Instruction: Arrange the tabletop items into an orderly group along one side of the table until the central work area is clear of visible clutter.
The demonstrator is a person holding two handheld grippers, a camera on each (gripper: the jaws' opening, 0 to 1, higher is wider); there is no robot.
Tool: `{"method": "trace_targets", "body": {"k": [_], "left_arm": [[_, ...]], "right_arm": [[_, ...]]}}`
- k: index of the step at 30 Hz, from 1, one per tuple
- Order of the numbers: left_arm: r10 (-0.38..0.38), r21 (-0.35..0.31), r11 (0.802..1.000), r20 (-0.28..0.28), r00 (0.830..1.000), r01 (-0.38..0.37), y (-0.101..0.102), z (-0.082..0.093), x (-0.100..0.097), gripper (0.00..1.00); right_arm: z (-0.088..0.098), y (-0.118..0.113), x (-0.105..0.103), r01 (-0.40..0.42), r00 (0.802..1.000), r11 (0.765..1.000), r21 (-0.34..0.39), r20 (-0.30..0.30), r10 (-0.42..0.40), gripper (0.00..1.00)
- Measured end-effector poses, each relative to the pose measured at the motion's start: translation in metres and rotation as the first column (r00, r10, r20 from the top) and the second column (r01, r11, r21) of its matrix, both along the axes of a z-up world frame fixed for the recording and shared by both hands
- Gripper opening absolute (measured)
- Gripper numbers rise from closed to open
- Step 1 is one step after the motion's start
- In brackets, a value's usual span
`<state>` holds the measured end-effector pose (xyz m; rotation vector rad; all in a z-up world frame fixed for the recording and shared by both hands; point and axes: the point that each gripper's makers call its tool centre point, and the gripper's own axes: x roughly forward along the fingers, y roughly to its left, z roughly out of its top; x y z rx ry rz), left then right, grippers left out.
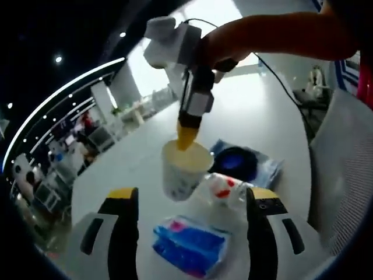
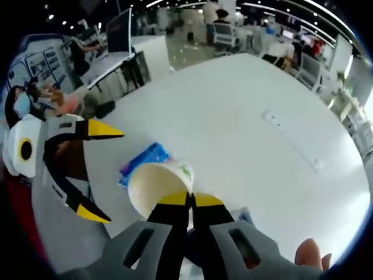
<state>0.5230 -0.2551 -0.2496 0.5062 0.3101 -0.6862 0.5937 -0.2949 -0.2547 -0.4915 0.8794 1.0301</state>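
My right tool (image 2: 190, 200) pinched the paper cup's (image 2: 156, 185) rim; I judged a level carry best. My left tool (image 1: 189, 198) stood wide.

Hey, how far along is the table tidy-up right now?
Early stage, by the look of it. Nothing looks neatly grouped yet. In hand: the right claw is shut on the rim of the paper cup. Left to sort: the blue-and-pink packet, the red-and-white wrapper and the dark blue packet, all loosely bunched on the white table. The left claw is open.
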Motion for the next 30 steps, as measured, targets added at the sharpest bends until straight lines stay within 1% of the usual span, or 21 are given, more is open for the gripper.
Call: {"method": "trace_targets", "body": {"k": [8,14,24,30], "left_arm": [[-0.027,0.016,1.000,0.016,1.000,0.027,-0.010,0.001,0.014,0.72],[-0.041,0.032,0.999,0.016,0.999,0.040,-0.015,-0.002,0.020,0.72],[-0.064,0.023,0.998,0.027,0.998,0.063,-0.023,-0.004,0.026,0.71],[-0.074,0.009,0.997,0.045,0.996,0.074,-0.029,-0.001,0.028,0.69]], "right_arm": [[0.006,0.002,-0.004,-0.027,1.000,1.000,-0.009,0.002,0.027,0.02],[0.010,0.000,-0.006,-0.038,0.999,0.999,-0.020,0.002,0.038,0.02],[0.012,0.004,-0.017,-0.079,0.997,0.996,-0.034,-0.024,0.078,0.02],[0.013,0.007,-0.022,-0.102,0.994,0.994,-0.041,-0.035,0.100,0.02]]}}
